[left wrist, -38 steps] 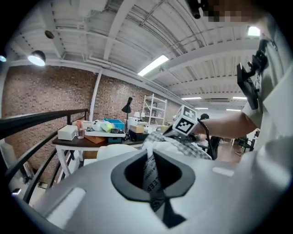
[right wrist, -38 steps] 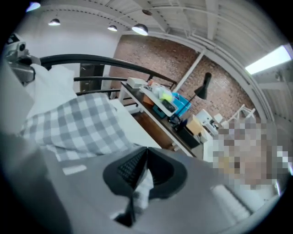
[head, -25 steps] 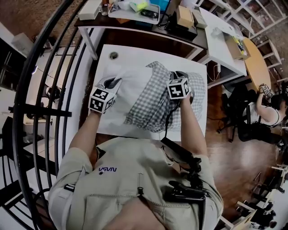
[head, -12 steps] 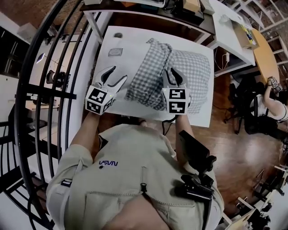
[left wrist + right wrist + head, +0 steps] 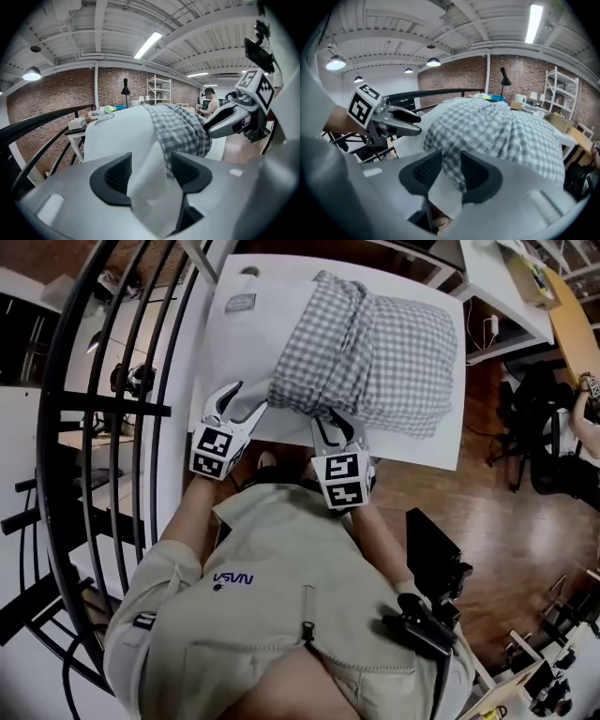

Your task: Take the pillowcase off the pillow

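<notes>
While the checked pillowcase (image 5: pixel 375 352) lies bunched on the counter (image 5: pixel 220 352), both tongs sit at the counter's near edge, jaws having just been opening: left tongs (image 5: pixel 246 399) apart around the white pillow corner (image 5: pixel 150 187), right tongs (image 5: pixel 336 423) apart around a pillowcase fold.

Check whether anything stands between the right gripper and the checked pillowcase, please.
Nothing visible does. The right gripper is already at the pillowcase. Its fingers have just been opening and stand apart, with the near edge of the checked cloth between them.
</notes>
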A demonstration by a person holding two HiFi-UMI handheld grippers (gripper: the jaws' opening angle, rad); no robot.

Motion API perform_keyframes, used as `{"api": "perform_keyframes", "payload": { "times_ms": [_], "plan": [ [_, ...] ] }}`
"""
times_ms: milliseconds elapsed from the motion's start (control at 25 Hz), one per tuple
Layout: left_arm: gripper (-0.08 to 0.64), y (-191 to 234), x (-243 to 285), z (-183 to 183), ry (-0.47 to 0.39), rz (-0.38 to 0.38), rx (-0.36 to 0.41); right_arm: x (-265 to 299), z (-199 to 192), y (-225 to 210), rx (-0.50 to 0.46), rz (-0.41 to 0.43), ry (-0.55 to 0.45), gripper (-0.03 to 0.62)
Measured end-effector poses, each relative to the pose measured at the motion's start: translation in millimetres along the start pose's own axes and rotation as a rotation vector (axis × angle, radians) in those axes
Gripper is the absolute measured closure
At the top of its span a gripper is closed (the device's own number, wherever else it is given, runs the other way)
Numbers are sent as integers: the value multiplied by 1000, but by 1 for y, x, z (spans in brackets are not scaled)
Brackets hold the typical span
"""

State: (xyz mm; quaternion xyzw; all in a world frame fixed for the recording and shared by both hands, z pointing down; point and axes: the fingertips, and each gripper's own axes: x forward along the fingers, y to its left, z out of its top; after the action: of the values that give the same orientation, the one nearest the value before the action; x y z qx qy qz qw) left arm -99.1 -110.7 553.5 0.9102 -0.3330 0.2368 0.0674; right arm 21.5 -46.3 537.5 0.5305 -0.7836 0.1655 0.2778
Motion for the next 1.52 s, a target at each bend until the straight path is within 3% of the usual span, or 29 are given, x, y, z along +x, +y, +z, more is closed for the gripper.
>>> {"api": "perform_keyframes", "payload": {
  "times_ms": [120, 240, 280, 360, 440, 520, 760, 840, 960, 1080, 1240, 1360, 1520],
  "plan": [
    [309, 0, 9, -15, 44, -50, -7, 14, -6, 9, -13, -18, 40, 434],
    [299, -5, 23, -27, 107, -109, 41, 40, -8, 6, -6, -89, 62, 419],
    [327, -7, 26, -31, 134, -121, 62, 48, -8, 2, -16, -126, 72, 419],
    [475, -7, 30, -35, 160, -131, 103, 57, -8, -5, -52, -196, 93, 468],
    [518, -4, 26, -27, 133, -132, 131, 52, -4, -7, -77, -234, 92, 540],
    [532, 3, 15, -8, 70, -117, 140, 37, 6, -13, -86, -274, 62, 569],
    [535, 18, -15, 65, -134, -99, 101, -33, 23, -81, -127, -523, 2, 571],
    [535, 23, -18, 78, -168, -114, 80, -52, 17, -108, -142, -605, 18, 571],
    [535, 36, -20, 75, -168, -110, -14, -71, -6, -144, -120, -687, 75, 571],
    [537, 46, -16, 47, -111, -86, -87, -68, -47, -169, -66, -696, 165, 571],
    [537, 35, 3, -13, 17, -86, -169, -39, -101, -168, 15, -612, 278, 572],
    [529, 21, 13, -37, 73, -103, -202, -31, -113, -166, 41, -563, 287, 571],
    [464, 12, 11, -29, 64, -111, -196, -41, -104, -161, 68, -501, 234, 561]
  ]
}}
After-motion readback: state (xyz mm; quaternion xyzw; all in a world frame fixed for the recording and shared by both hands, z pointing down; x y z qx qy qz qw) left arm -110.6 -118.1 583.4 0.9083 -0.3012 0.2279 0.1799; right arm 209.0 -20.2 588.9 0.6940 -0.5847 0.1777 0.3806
